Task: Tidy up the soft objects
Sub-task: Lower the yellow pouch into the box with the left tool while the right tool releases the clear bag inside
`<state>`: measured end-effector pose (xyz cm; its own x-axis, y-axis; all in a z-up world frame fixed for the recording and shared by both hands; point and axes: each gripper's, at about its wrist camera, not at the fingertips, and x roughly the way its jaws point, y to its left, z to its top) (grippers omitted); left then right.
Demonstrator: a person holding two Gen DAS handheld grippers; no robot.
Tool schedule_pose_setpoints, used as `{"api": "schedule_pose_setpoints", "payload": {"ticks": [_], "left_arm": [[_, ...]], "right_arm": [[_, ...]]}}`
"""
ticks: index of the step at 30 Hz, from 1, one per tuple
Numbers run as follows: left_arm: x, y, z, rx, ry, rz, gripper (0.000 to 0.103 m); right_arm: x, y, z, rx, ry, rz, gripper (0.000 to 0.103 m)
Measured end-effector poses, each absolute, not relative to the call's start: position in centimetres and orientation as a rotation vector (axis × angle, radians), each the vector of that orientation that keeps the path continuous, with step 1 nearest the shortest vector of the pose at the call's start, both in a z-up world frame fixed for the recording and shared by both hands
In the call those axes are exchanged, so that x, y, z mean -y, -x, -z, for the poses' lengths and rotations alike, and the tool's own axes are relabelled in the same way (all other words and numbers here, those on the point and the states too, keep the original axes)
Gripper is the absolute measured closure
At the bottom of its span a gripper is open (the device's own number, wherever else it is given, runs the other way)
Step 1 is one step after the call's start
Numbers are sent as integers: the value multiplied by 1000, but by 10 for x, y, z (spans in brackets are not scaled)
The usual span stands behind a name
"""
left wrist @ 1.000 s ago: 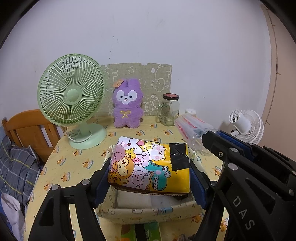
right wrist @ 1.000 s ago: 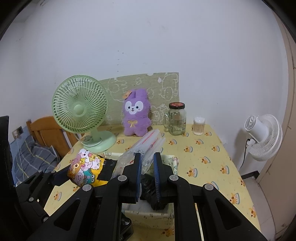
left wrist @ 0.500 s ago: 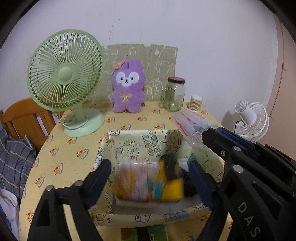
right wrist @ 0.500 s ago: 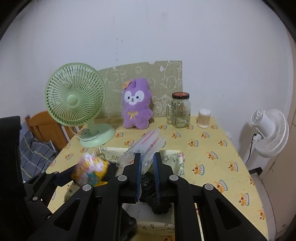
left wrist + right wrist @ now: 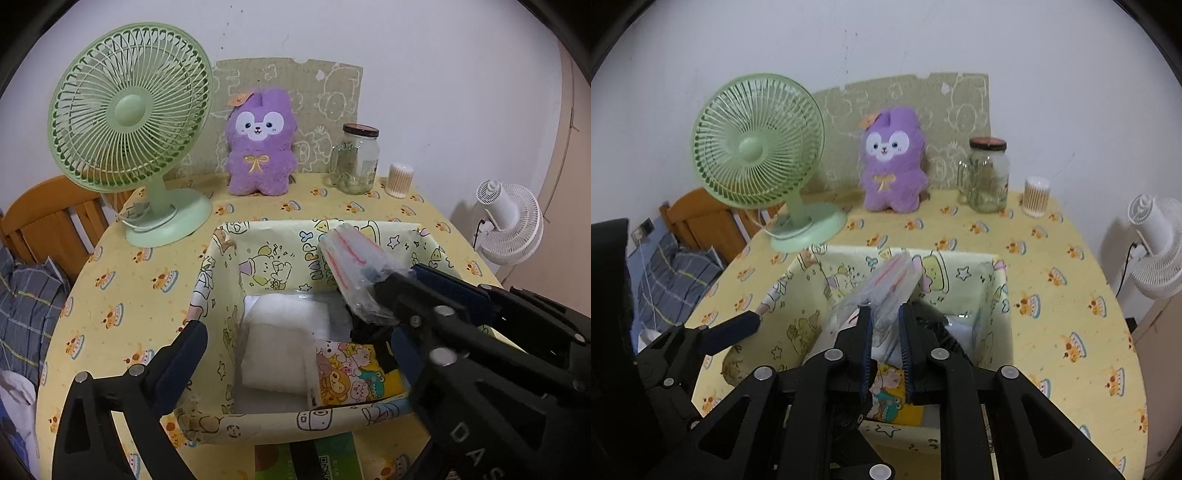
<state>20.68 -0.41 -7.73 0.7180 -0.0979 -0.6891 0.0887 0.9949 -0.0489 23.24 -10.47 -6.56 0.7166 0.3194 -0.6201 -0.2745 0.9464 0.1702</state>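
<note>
Cartoon packet (image 5: 352,373) dropped into fabric bin (image 5: 258,421); left fingers (image 5: 295,341) opening, empty; right fingers (image 5: 885,325) loosening around clear bag (image 5: 886,288).

Two fans are counted: one green fan (image 5: 129,122) on the desk (image 5: 122,295) and one white fan (image 5: 511,225) beyond its edge. One purple plush toy (image 5: 260,144), one glass jar (image 5: 356,158) and one cotton swab holder (image 5: 399,180) are seen at the back. One fabric bin (image 5: 210,288) is counted, with one white pack (image 5: 284,343) and one cartoon-printed packet (image 5: 351,373) inside. One clear plastic bag (image 5: 354,266) and one wooden chair (image 5: 48,218) are seen.
</note>
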Motion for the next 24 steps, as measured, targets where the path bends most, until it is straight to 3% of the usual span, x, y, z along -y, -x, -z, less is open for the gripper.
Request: {"api": "schedule_pose_setpoints", "payload": {"ticks": [4, 11, 14, 24], "left_arm": [[5, -206, 78, -761, 6, 104, 2], [7, -206, 78, -759, 5, 115, 1], [10, -205, 76, -753, 2, 119, 0], [17, -192, 60, -725, 3, 105, 0]], "right_arm": [[107, -235, 70, -709, -75, -302, 39], [111, -235, 71, -714, -77, -257, 15], [114, -233, 69, -711, -70, -236, 10], [123, -218, 53, -689, -63, -218, 10]]}}
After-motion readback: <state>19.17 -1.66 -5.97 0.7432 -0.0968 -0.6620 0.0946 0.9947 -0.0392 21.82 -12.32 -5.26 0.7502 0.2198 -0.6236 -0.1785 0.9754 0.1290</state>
